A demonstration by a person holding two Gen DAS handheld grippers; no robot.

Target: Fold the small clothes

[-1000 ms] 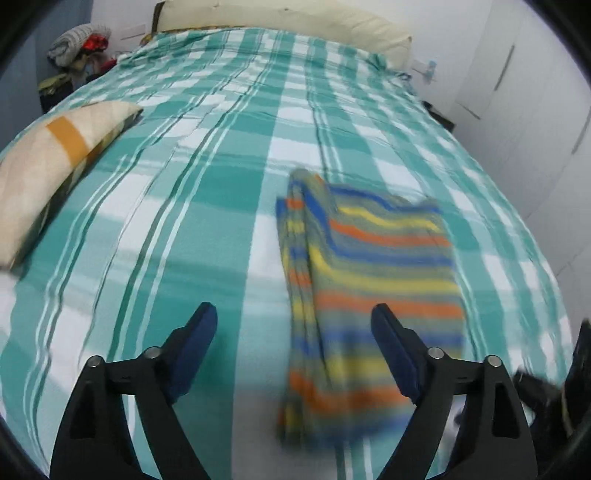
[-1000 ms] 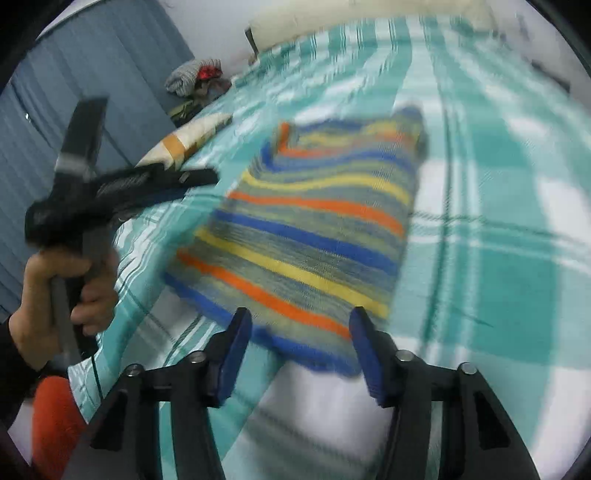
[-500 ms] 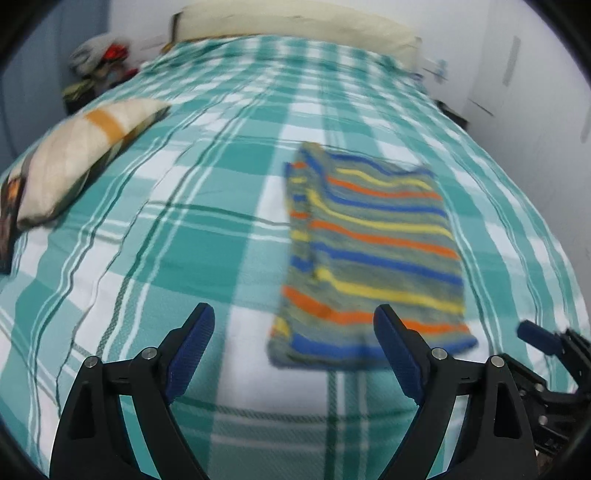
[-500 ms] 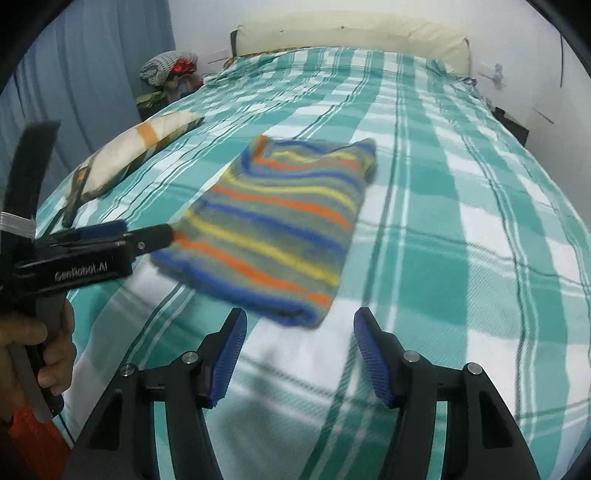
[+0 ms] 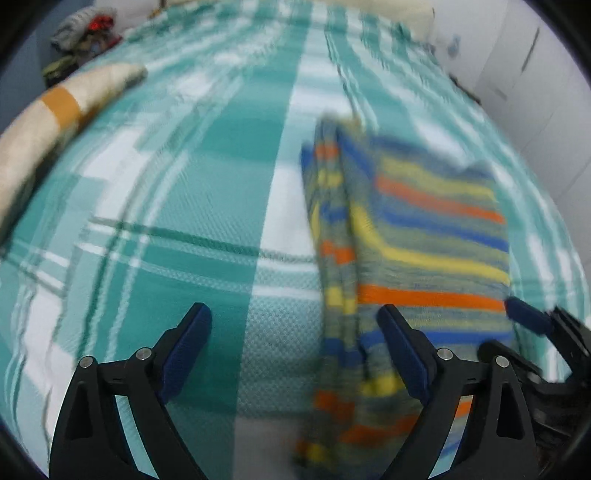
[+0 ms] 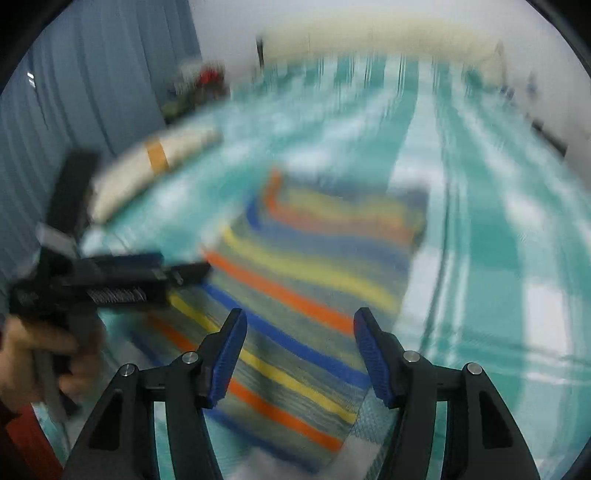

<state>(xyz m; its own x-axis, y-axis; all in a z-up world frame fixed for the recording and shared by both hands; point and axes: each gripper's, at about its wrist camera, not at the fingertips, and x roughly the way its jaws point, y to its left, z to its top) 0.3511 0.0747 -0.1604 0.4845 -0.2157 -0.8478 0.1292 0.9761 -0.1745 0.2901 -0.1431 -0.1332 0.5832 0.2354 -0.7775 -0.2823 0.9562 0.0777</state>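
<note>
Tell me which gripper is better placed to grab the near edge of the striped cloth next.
Probably the right gripper: it is open with the striped cloth between its fingers, while the left gripper mostly frames bare bedspread.

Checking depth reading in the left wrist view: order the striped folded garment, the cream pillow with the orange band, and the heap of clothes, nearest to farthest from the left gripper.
1. Striped folded garment, right of the left gripper.
2. Cream pillow with orange band, left.
3. Heap of clothes, far upper left, beyond the bed.

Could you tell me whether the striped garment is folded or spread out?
Folded: the striped garment lies as a compact rectangle with stacked layers along its left edge.
</note>
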